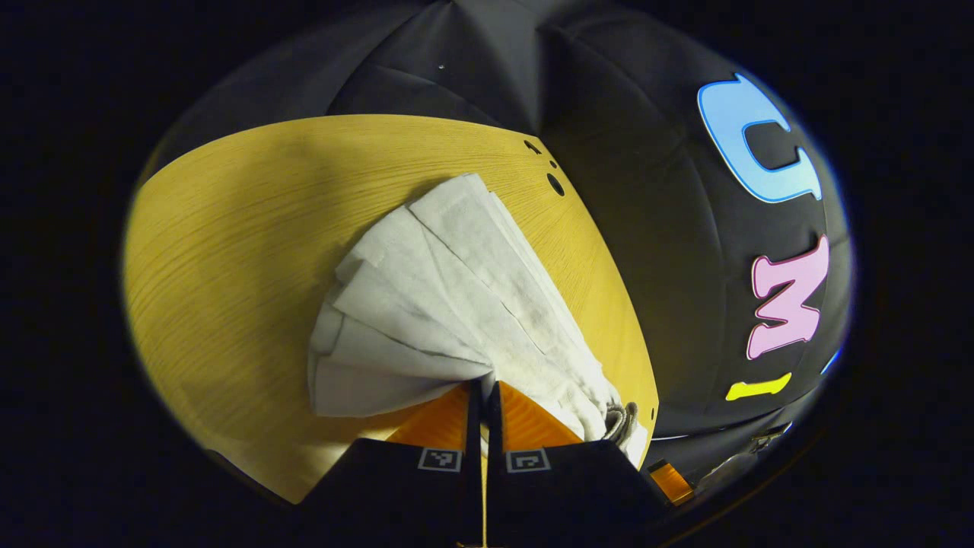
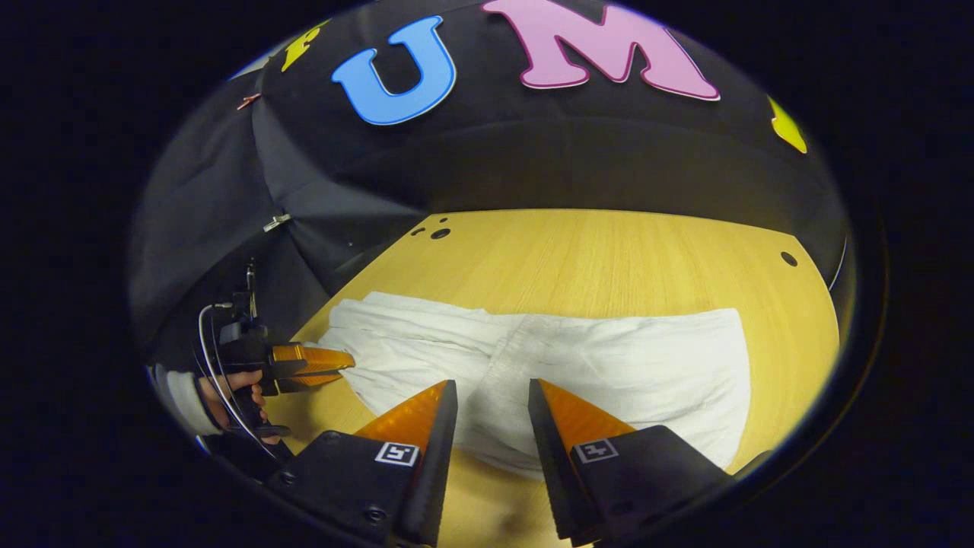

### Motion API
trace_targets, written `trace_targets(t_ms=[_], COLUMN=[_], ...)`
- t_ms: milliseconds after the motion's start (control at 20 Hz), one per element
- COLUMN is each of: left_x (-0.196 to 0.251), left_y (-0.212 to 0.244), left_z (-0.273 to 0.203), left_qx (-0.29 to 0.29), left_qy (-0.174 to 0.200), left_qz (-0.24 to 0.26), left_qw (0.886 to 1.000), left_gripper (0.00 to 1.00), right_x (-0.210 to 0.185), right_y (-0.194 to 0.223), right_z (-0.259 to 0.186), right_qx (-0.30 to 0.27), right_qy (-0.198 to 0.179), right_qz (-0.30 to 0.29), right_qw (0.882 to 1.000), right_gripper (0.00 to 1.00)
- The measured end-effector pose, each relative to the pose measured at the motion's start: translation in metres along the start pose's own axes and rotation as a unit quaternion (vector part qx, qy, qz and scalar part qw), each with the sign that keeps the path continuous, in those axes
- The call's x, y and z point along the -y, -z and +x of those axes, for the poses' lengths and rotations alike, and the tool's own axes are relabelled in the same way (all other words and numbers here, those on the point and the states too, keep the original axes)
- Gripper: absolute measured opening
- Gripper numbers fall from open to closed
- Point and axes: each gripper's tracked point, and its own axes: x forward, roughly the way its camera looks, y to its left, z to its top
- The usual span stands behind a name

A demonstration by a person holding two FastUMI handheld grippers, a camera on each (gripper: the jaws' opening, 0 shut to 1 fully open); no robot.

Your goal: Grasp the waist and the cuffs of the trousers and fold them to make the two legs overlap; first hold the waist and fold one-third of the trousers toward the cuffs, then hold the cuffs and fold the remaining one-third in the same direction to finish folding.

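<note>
Trousers (image 2: 609, 365), one pair, white, lying across the wooden table (image 2: 609, 251). Left gripper (image 1: 484, 388): fingers pinched together on one end of the trousers, probably the cuffs. Right gripper (image 2: 493, 396): fingers apart, poised over the near edge of the trousers. We advise closing on every layer there before lifting. Grippers: two.

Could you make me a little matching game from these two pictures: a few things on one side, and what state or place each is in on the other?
Things:
1. left gripper
2. right gripper
3. trousers
4. table

States:
A. lying spread on the wood
B. open, touching no cloth
C. bare wood with dark holes near its far edge
D. shut on bunched cloth

Pairs: 1-D, 2-B, 3-A, 4-C
</note>
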Motion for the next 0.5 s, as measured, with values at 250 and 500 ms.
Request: trace_targets(t_ms=[250,500], left_x=[0.011,0.044], left_y=[-0.007,-0.022], left_z=[-0.01,-0.026], left_qx=[0.024,0.058], left_qy=[0.006,0.015], left_qz=[0.004,0.027], left_qw=[1.0,0.998], left_gripper=[0.07,0.07], right_x=[0.064,0.122], right_y=[0.008,0.006], right_z=[-0.042,-0.09], right_qx=[0.014,0.037], right_qy=[0.045,0.088], right_qz=[0.036,0.069], right_qw=[0.998,0.993], right_gripper=[0.59,0.59])
